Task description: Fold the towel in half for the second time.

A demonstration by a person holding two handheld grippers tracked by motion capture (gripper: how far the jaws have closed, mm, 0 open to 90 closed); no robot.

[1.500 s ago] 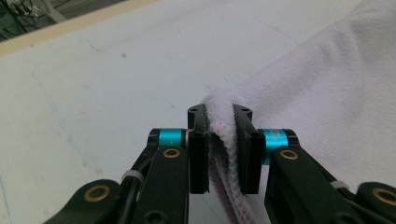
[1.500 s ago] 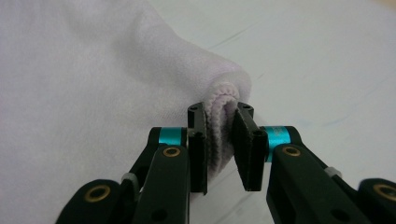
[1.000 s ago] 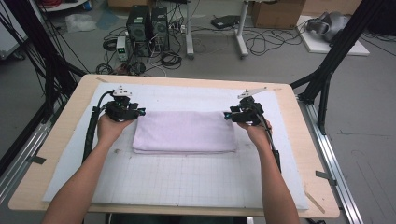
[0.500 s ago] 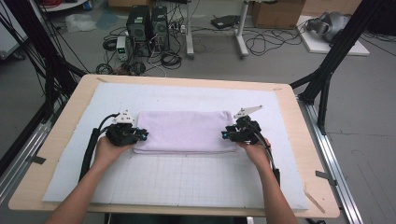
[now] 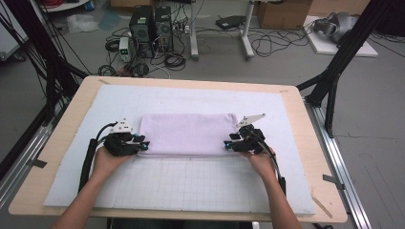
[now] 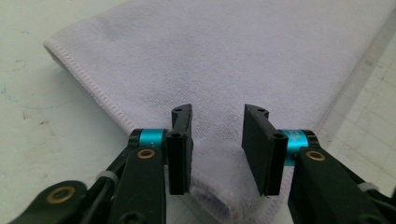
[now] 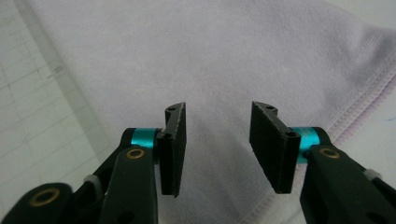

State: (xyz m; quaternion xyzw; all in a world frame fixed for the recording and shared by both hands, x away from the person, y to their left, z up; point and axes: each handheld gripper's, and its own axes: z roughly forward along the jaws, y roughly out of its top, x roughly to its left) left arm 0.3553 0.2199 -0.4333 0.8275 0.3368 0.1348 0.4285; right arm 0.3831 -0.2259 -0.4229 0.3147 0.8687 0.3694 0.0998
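Towel: a folded pale lilac towel (image 5: 187, 134) lies flat on the white mat (image 5: 191, 191), near the mat's middle, long side running left to right.
My left gripper (image 5: 139, 144): at the towel's near left corner. In my left gripper view (image 6: 215, 140) the jaws stand apart over the folded corner, towel showing in the gap, pads not pressing it; they have just been opening.
My right gripper (image 5: 230, 144): at the towel's near right corner. In my right gripper view (image 7: 217, 142) the jaws are spread above the cloth beside its stitched hem, nothing pinched; they too have just been opening.
Hands: both rest on the mat just nearer to me than the towel.
Table: the wooden table (image 5: 62, 143) frames the mat.
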